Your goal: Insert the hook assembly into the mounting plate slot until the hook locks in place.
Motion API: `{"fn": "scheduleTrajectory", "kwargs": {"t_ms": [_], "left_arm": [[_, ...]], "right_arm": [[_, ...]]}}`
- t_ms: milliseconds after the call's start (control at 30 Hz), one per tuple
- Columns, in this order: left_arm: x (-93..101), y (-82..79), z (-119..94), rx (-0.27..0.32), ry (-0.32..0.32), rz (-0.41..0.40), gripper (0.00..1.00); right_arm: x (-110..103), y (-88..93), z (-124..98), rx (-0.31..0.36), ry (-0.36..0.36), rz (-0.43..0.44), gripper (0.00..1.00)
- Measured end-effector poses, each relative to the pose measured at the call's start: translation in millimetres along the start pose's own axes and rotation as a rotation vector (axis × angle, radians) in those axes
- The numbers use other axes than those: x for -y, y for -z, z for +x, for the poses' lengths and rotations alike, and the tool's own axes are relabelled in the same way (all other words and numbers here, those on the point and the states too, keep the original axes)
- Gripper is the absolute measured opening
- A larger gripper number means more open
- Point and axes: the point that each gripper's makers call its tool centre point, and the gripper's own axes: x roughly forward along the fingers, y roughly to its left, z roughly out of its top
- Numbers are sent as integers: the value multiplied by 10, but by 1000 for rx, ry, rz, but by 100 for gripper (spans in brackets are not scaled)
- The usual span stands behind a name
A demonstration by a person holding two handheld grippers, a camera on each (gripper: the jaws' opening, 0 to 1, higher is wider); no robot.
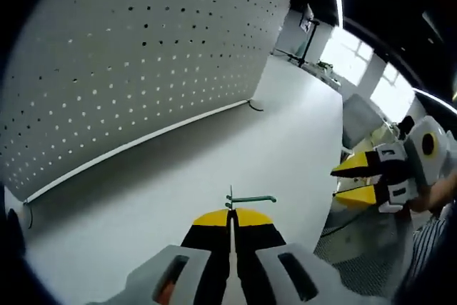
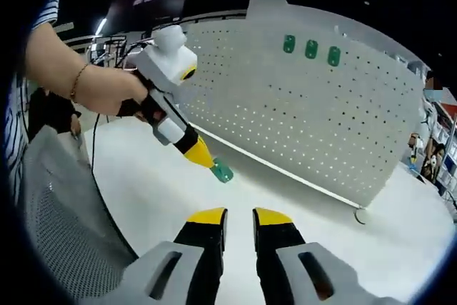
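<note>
Pegboard: white perforated mounting plate, standing upright along the far edge of the white table; holes facing both grippers, so any slot is reachable head-on.
Mounted hooks: three green hook bases sitting in a row near the top of the board in the right gripper view; likely the reference for how a locked one looks.
Table: carrying the board's base rail, and giving open room in front of it for the approach.
Person's hand: gripping the left gripper's handle, bracelet on the wrist.
Left gripper: jaws pressed together, pinching the green hook assembly at their tips. Hook's base is clamped, its arm sticking out sideways to the right, probably so the back tabs are staying free for the slot.
Hook position: hanging in the air over the table, well apart from the pegboard, not yet inserted. Right gripper view is showing it as a green piece at the yellow tips.
Right gripper: jaws parted with a clear gap, carrying nothing; hovering low over the table beside the left one, seemingly standing by.
Next, my read: raising and aligning the hook with a hole row, then pushing in.
</note>
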Motion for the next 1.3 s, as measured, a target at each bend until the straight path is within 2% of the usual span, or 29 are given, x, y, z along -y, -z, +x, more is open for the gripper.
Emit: {"fn": "scheduleTrajectory", "kwargs": {"t_ms": [100,233,367,433,633,767,933,1200,1300], "left_arm": [[21,36,-116,-10,-14,9,1],[71,51,-263,-2,8,-111,1],[131,109,-426,-14,24,-121,1],[195,152,-490,-15,45,-162,1],[280,253,-585,-54,56,-145,1],[339,255,-655,-66,86,-173,1],[359,285,-721,-55,93,-182,1],[418,357,-780,-70,105,-172,1],[445,358,-797,-65,112,-190,1]], "right_arm": [[-158,-92,43,2,-36,-54,13],[-336,-171,110,5,-75,-47,14],[-436,-229,154,9,-101,-71,14],[-489,-249,171,7,-120,-80,14],[-602,-285,201,6,-150,-132,14],[-626,-324,215,15,-163,-144,14],[-725,-328,245,10,-209,-137,12],[-821,-314,285,11,-232,-253,6],[-838,-312,283,11,-240,-258,4]]}}
